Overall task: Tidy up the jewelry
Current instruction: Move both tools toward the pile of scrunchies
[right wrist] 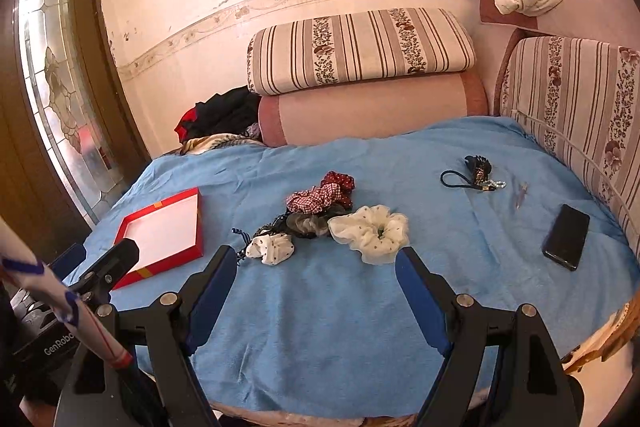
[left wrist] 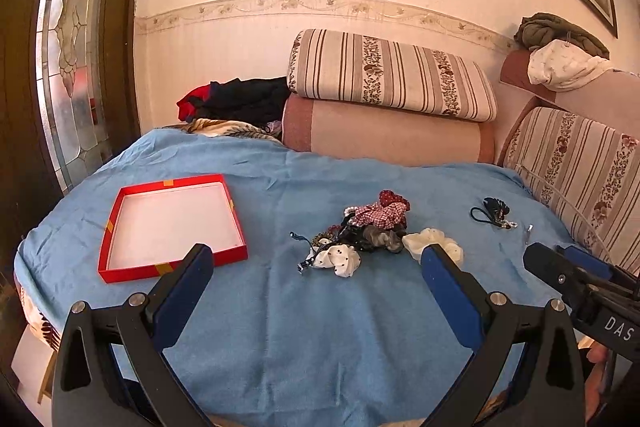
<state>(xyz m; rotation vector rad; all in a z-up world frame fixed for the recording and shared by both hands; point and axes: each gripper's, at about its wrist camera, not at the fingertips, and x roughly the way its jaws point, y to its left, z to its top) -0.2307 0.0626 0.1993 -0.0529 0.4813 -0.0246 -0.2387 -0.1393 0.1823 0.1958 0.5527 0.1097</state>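
A pile of scrunchies and jewelry [left wrist: 362, 231] [right wrist: 316, 217] lies mid-way across a blue blanket [left wrist: 320, 327] [right wrist: 320, 307]. It holds a red checked scrunchie [right wrist: 318, 199], a large white dotted scrunchie [right wrist: 370, 233] and a small white one [right wrist: 270, 247]. An empty red tray [left wrist: 172, 265] [right wrist: 160, 267] sits to the left. A dark cord with beads [left wrist: 494, 215] [right wrist: 474, 175] lies to the right. My left gripper [left wrist: 316, 259] is open, above the blanket before the pile. My right gripper [right wrist: 316, 263] is open, just short of the pile.
A black phone [right wrist: 566, 237] lies on the blanket at right. Striped cushions [left wrist: 392, 75] [right wrist: 580, 115] and a pink bolster [right wrist: 372, 107] border the back and right. Dark clothes [left wrist: 240, 99] lie at the back left. A door with glass [left wrist: 68, 67] stands at left.
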